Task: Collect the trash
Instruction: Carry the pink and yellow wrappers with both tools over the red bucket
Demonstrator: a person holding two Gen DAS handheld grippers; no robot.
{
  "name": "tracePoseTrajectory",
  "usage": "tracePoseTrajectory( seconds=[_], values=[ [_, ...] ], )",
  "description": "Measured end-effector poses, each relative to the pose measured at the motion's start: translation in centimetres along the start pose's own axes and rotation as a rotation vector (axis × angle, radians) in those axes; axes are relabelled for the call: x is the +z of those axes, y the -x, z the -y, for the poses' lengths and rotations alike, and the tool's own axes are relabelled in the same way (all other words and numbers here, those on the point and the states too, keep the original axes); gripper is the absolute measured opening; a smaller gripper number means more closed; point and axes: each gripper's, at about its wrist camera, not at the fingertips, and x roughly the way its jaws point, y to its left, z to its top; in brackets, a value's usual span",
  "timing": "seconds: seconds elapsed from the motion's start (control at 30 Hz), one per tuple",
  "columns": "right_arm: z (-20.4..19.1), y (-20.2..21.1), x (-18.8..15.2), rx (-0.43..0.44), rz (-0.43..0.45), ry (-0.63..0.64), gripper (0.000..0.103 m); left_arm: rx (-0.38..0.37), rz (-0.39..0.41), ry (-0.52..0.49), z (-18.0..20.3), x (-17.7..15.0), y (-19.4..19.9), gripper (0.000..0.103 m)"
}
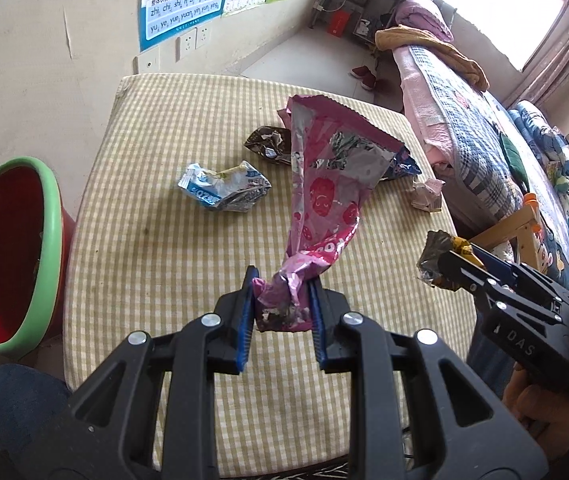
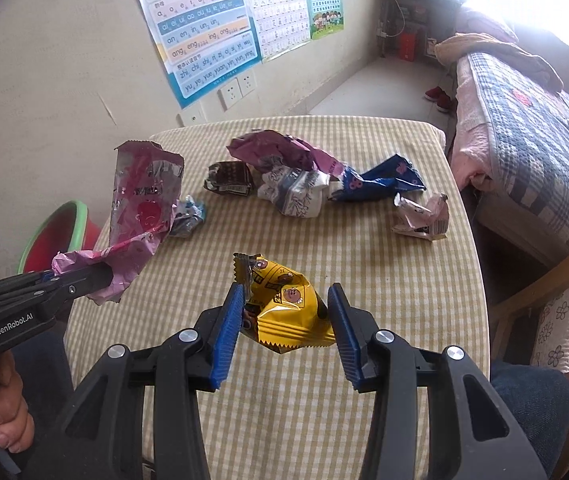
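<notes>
My left claw (image 1: 282,304) pinches the pink wrapper (image 1: 320,184) by its tail above the counter (image 1: 144,272), right claw (image 2: 284,312) loosely brackets the yellow packet (image 2: 284,304); either may slip before reaching the red bin (image 1: 8,256).

We are counting two grippers, left (image 1: 280,296) and right (image 2: 284,312), each carrying one wrapper: pink (image 1: 320,200) and yellow (image 2: 284,300). We are seeing about six more wrappers (image 2: 296,196) lying on one table (image 2: 364,400), beside one bin (image 1: 12,256).

Glossy crinkled foil wrapper (image 1: 316,208); matt woven tablecloth (image 1: 156,264).
</notes>
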Motion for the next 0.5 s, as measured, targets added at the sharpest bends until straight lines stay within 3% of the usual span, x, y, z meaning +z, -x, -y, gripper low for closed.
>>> tracePoseTrajectory(
  seconds=[0.5],
  values=[
    [-7.7, 0.6, 3.2, 0.070, 0.051, 0.132, 0.043, 0.049, 0.094, 0.141, -7.2, -0.2, 4.7, 0.023]
  ],
)
